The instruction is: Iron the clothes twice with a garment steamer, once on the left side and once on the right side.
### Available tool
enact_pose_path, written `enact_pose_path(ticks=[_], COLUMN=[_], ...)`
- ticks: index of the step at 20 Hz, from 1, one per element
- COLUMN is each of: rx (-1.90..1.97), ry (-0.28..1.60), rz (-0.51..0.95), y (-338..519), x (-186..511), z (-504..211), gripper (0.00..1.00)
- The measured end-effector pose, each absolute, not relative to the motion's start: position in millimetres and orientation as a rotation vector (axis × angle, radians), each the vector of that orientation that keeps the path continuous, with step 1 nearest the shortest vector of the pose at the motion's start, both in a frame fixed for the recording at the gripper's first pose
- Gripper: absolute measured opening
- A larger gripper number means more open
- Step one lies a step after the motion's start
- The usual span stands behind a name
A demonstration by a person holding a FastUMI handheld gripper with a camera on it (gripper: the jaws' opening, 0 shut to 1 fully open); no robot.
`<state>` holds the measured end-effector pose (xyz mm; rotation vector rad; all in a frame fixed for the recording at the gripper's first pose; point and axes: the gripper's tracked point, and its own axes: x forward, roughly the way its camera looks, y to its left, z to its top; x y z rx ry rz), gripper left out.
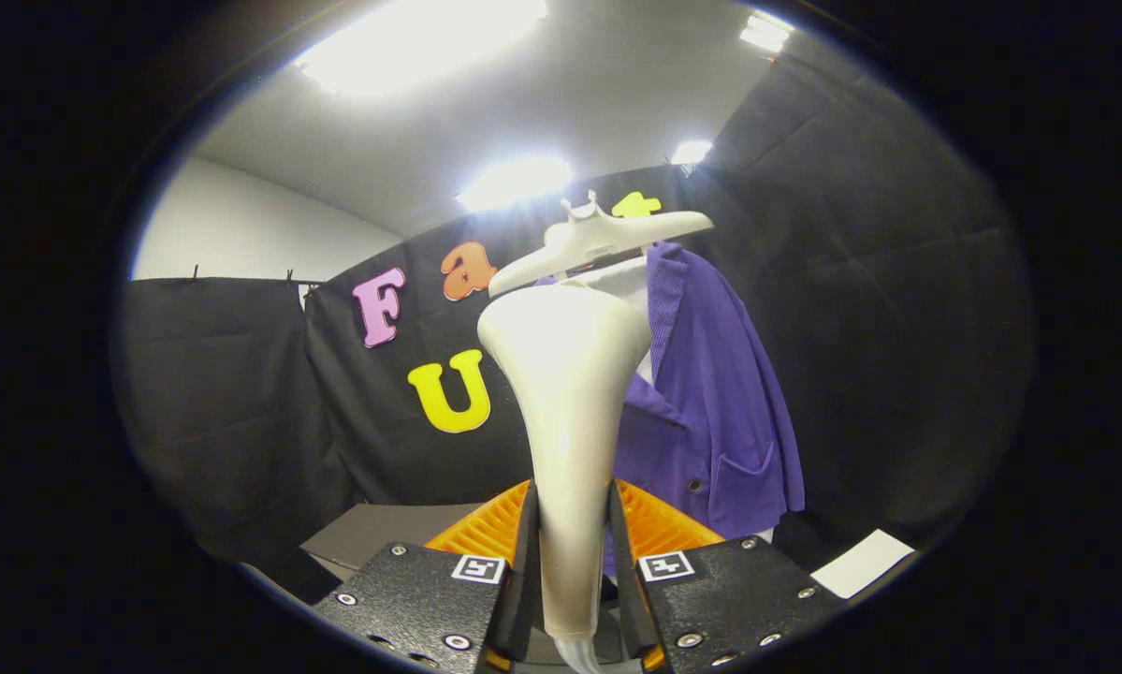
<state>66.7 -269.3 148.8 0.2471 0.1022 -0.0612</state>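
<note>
The gripper (572, 548) sits at the bottom middle of the frame, its two fingers drawn in narrow and pressing from both sides on the handle of the steamer (568, 393). The handle stands upright between the fingers and widens upward into a broad pale head in the middle of the frame, and a clear hose end shows just below the grip. Just behind the steamer head and a little to its right hangs the purple jacket (710, 393), open at the front over a white inner layer, with a pocket and a dark button low on its front. The steamer head overlaps the jacket's left edge in the picture; whether they touch cannot be told. The jacket hangs from a white hanger (598, 241) just above the steamer head. At the lower right lies a white sheet (865, 563), and at the lower left, beside the fingers, a grey box (383, 534)
</note>
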Motion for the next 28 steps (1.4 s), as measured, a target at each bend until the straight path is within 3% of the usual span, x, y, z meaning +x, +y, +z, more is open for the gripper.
enact_pose_path(ticks=[9, 20, 28], rx=[0.286, 0.304, 0.311], ry=[-0.019, 0.196, 0.35], rz=[-0.177, -0.294, -0.321], y=[-332, -381, -393], x=[138, 207, 191], z=[185, 86, 1], gripper=[0.38, 0.39, 0.39])
